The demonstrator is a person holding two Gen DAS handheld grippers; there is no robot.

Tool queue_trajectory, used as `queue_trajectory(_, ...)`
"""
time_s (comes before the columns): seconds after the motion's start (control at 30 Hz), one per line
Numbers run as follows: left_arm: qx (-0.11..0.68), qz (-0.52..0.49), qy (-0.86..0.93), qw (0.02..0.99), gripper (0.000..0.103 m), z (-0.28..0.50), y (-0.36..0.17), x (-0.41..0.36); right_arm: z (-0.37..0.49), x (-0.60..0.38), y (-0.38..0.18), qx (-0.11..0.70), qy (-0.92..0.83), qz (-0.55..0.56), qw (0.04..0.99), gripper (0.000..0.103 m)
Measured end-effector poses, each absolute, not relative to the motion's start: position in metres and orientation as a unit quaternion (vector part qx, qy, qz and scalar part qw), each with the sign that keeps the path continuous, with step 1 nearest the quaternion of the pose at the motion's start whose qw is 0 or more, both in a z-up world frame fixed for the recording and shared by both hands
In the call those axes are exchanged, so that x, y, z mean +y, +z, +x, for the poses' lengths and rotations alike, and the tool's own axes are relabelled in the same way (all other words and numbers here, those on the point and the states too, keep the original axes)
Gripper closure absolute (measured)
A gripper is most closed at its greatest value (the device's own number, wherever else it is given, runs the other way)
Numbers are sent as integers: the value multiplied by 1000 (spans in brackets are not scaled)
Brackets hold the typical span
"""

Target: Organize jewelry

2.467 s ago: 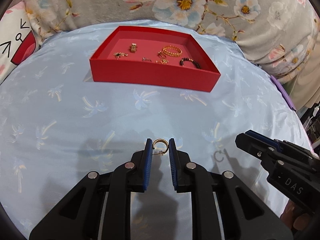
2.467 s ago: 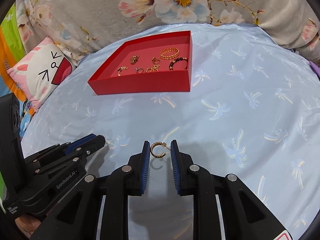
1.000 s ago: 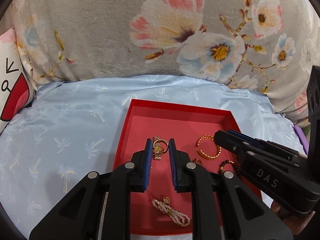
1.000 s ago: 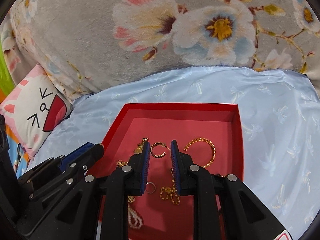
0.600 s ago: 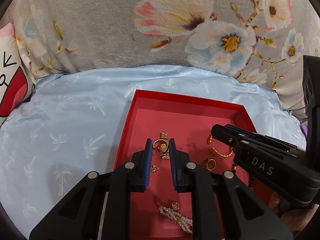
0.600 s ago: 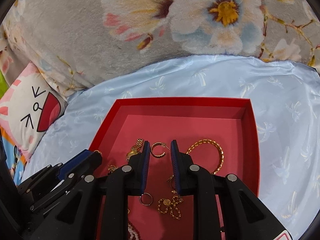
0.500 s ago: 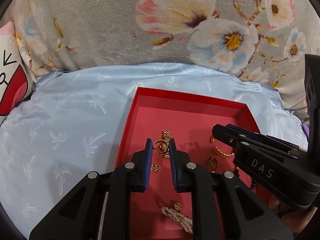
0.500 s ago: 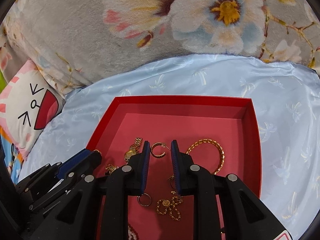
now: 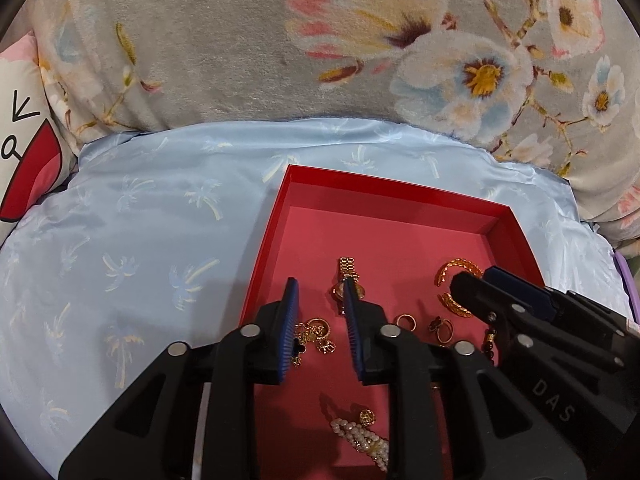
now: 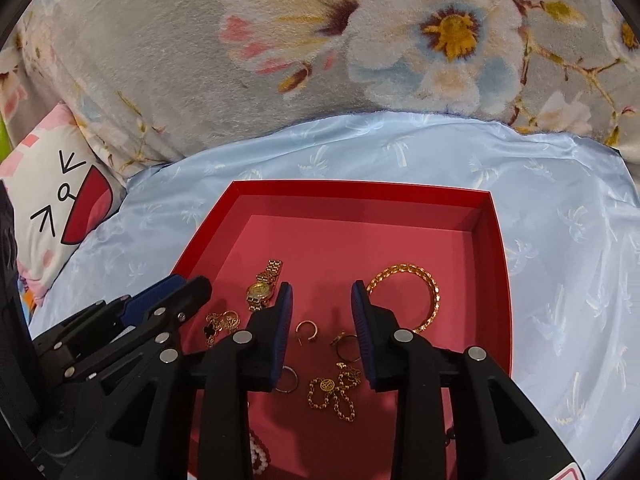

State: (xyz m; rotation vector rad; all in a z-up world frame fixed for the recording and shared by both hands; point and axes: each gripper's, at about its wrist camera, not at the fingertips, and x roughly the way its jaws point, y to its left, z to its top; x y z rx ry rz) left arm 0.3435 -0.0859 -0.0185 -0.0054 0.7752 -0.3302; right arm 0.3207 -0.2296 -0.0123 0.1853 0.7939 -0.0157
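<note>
A red tray [image 9: 384,194] [image 10: 360,190] lies on the blue satin cloth and holds gold jewelry. Both grippers hang over it. My left gripper [image 9: 320,292] is open and empty above a gold watch [image 9: 346,276] and a chain piece [image 9: 316,332]. My right gripper [image 10: 322,294] is open and empty. A gold hoop earring [image 10: 307,330] lies on the tray floor below its jaws. The watch [image 10: 264,286], a gold bracelet [image 10: 416,280], rings [image 10: 346,344] and a chain [image 10: 334,394] lie around. A pearl piece [image 9: 362,438] lies near the tray's front.
A grey floral blanket [image 9: 320,48] rises behind the tray. A white cat-face pillow [image 10: 52,200] sits at the left. The blue cloth [image 9: 132,248] spreads left and right of the tray [image 10: 568,260].
Both grippers have opened and let go of their hoop earrings, which dropped into the tray. Before that both moved from the cloth to over the tray.
</note>
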Motion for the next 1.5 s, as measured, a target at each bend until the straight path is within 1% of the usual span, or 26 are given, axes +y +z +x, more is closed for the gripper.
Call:
queue_trajectory(0.1, 375, -3, -156, 914, 75, 344, -17, -84, 316, -229, -12, 386, -9, 86, 919, 72)
queue_trajectory(0.73, 364, 9, -157, 918, 75, 334, -11, -89, 293, -231, -14, 386, -9, 102, 917, 70)
queue_trajectory(0.83, 363, 10, -158, 918, 75, 328, -9, -89, 287, -232, -12, 385, -12, 103, 917, 66)
queue_trajectory(0.87, 363, 11, -159, 918, 75, 326, -9, -89, 284, -233, -11, 384, -13, 104, 917, 63)
queue_trajectory(0.93, 361, 11, -163, 918, 72, 318, -6, -87, 276, -233, -8, 382, -16, 104, 918, 62)
queue_trajectory(0.97, 359, 12, -163, 919, 68, 314, -5, -85, 271, -233, -6, 381, -19, 101, 919, 61)
queue_trajectory(1.07, 348, 21, -166, 923, 67, 294, -1, -82, 250, -234, -2, 372, -27, 96, 923, 57)
queue_trajectory(1.27, 337, 26, -168, 926, 67, 259, 2, -78, 210, -238, -5, 368, -42, 99, 924, 57)
queue_trajectory(1.33, 332, 28, -166, 928, 67, 249, -1, -78, 197, -239, -9, 361, -53, 91, 926, 55)
queue_trajectory(1.4, 332, 24, -169, 928, 60, 243, -3, -78, 191, -241, -12, 357, -59, 89, 928, 51)
queue_trajectory(1.43, 329, 21, -166, 929, 54, 241, -5, -78, 188, -242, -15, 356, -62, 89, 928, 50)
queue_trajectory(1.47, 326, 19, -164, 931, 50, 239, -6, -78, 186, -244, -18, 356, -64, 91, 928, 50)
queue_trajectory(1.5, 323, 20, -160, 933, 50, 237, -8, -79, 185, -246, -20, 357, -66, 93, 927, 50)
